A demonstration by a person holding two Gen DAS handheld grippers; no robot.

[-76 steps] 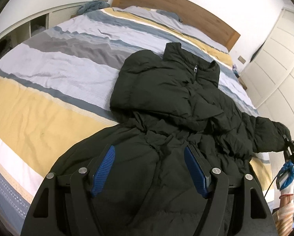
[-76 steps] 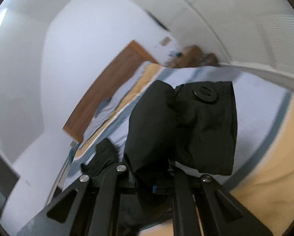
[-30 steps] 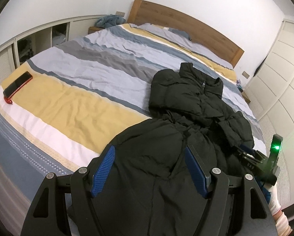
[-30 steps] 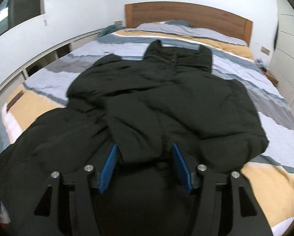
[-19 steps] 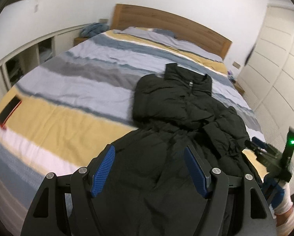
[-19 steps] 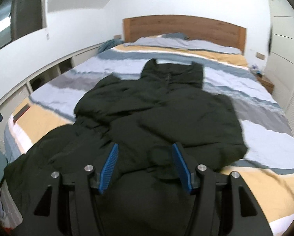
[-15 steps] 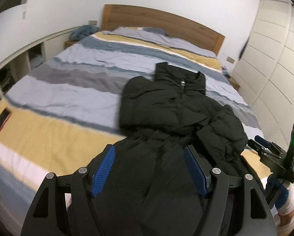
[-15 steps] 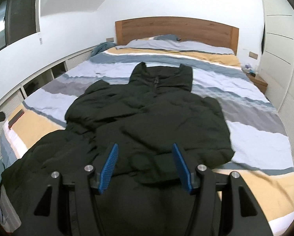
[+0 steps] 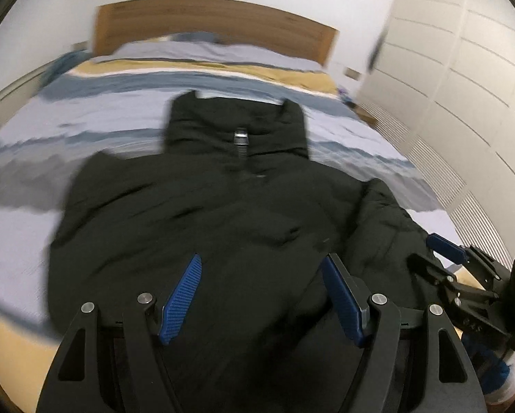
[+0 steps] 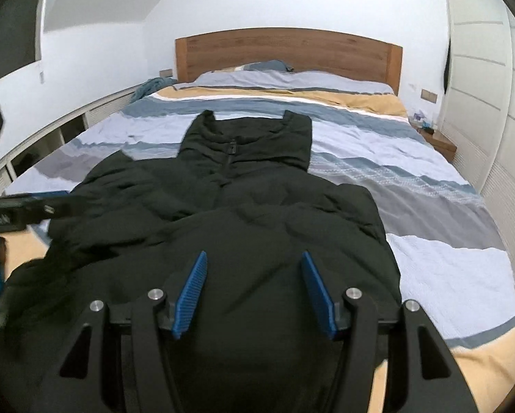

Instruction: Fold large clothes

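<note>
Left wrist view
- Jacket: a dark puffer jacket lies front-up on the striped bedspread, collar toward the wooden headboard, zip closed up to the collar.
- Left gripper: fingers apart over the lower body of the jacket, nothing visibly pinched between the blue pads; the picture is blurred.
- Right gripper: seen at the right edge, beside the sleeve that is bunched in along that side of the jacket; whether its fingers touch cloth cannot be told here.

Right wrist view
- Jacket: the far side edge looks straight and tucked in; the near-left part is rumpled, with a sleeve lying across the chest.
- Right gripper: fingers apart above the hem area, holding nothing.
- Left gripper: enters from the left near the jacket's shoulder; blurred, grip not readable here.

Progress
- Done: both sleeves appear brought in over the body.
- Left: judged, smoothing the rumples and folding the hem up toward the collar.
</note>
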